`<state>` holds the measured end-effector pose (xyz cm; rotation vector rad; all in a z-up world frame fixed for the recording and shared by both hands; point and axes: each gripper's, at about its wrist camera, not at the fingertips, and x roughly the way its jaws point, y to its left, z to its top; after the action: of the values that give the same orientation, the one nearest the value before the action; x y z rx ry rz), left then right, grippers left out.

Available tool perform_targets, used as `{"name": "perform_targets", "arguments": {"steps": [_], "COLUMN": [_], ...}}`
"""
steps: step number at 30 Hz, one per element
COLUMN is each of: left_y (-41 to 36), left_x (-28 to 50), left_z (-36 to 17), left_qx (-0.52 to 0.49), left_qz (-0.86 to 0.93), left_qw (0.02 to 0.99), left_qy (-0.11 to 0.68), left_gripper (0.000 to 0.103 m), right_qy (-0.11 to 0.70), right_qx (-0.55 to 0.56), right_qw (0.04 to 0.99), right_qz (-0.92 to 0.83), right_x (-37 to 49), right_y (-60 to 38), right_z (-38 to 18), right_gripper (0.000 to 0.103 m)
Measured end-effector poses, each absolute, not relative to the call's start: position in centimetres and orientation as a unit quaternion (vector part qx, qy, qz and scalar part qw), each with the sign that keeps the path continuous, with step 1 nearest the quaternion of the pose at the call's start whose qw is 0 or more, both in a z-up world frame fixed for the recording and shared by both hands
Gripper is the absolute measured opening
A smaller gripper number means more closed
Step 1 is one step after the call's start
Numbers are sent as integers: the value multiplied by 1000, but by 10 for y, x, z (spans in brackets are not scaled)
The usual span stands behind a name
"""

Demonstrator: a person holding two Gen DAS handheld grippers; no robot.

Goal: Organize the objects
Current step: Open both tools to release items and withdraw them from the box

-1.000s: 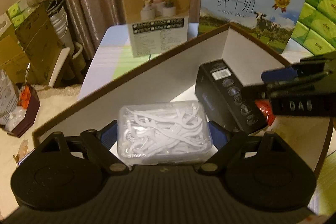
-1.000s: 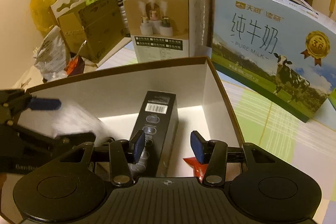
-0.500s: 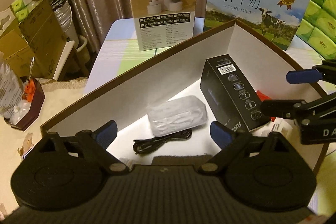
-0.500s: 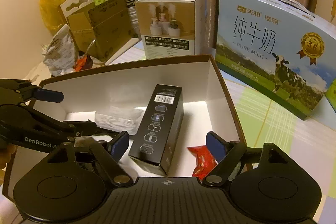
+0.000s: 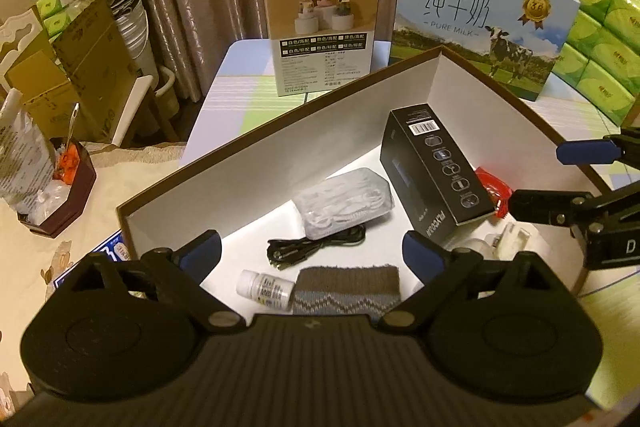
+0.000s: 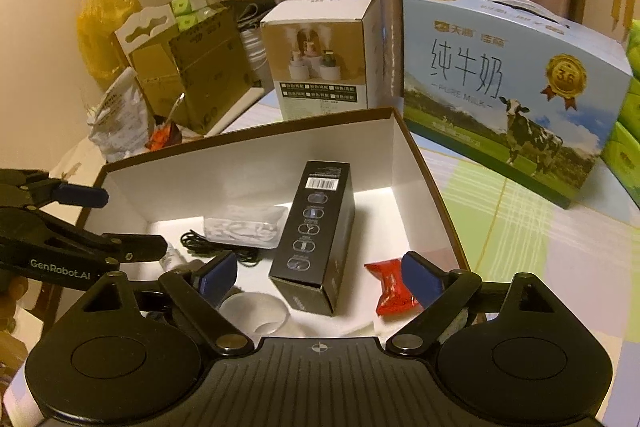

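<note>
Both tongs empty over the open box [image 5: 280,131]: left gripper [image 5: 312,253] wide, right gripper [image 6: 320,273] just spread its jaws, nothing between. Floss case [image 5: 346,203] by the far wall, black carton [image 6: 316,235] mid-floor. Lift straight up, clear the rim before swinging out.

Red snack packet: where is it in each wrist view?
Left wrist: red packet at right, behind the black carton, near the right gripper.
Right wrist: red packet lower centre-right, against the gripper's right finger.
Shared landmark: black carton, barcode on top.
</note>
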<state>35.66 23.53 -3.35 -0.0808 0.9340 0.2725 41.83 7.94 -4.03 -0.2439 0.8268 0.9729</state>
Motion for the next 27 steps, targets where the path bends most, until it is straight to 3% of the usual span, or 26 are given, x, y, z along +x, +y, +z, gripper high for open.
{"name": "perform_targets", "arguments": {"steps": [27], "left_y": [186], "left_x": [239], "left_z": [17], "left_qx": [-84], "left_qz": [141], "left_qw": [897], "left_qy": [410], "left_gripper": [96], "right_qy": [370], "right_qx": [-28], "right_qw": [823], "right_qz": [430], "right_x": [333], "right_y": [-23], "right_z": [4], "right_gripper": [92]}}
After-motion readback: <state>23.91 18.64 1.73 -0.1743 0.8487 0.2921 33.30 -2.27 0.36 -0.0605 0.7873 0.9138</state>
